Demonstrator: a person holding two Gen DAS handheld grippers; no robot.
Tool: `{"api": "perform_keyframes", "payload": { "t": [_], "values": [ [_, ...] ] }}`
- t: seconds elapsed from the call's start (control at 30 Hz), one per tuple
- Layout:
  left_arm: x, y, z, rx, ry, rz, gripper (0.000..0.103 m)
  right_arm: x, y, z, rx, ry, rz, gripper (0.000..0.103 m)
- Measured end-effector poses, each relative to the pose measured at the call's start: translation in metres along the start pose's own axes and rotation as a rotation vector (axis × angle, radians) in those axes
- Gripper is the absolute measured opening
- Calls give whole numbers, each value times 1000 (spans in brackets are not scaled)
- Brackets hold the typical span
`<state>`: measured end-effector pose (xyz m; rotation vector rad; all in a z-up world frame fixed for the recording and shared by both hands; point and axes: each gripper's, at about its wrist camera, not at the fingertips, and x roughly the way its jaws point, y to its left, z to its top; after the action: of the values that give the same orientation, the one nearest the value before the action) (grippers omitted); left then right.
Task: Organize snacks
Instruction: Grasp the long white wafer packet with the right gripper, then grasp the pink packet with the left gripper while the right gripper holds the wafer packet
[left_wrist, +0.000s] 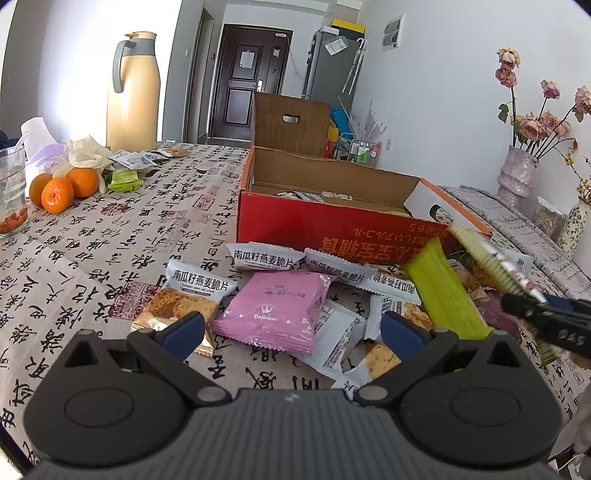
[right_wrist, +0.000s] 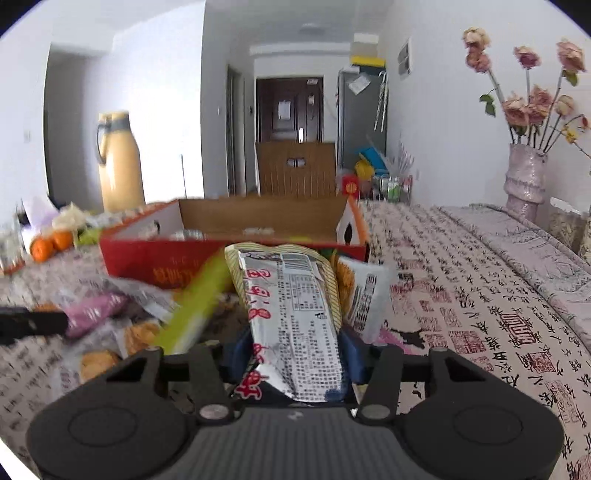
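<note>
Fingers of the left gripper (left_wrist: 291, 328) stand wide apart, nothing between them, above the snack pile. Ahead of its left finger (left_wrist: 183, 329) lies an oat crisp packet (left_wrist: 192, 295); between the fingers, a pink packet (left_wrist: 275, 306). Beyond both stands the red carton (left_wrist: 332, 225), open. Right gripper (right_wrist: 295, 352) fingers clamp a striped snack packet (right_wrist: 295, 306), raised before that carton; a green packet (right_wrist: 195, 306) lies just left.
</note>
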<state>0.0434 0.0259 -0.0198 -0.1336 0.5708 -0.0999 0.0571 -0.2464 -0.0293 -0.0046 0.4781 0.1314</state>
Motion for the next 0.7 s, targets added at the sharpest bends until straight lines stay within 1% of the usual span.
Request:
{"api": "perform_keyframes", "payload": {
  "t": [0.2, 0.47, 0.6, 0.7],
  "values": [
    [-1, 1, 3, 3, -7, 13, 103, -13, -5, 5, 29, -47, -14, 50],
    [2, 17, 10, 4, 0, 79, 103, -17, -12, 3, 57, -53, -29, 50],
    [7, 21, 14, 41, 7, 85, 103, -16, -14, 2, 62, -50, -31, 50],
    [10, 18, 17, 77, 2, 69, 103, -15, -14, 2, 63, -49, -32, 50]
  ]
}}
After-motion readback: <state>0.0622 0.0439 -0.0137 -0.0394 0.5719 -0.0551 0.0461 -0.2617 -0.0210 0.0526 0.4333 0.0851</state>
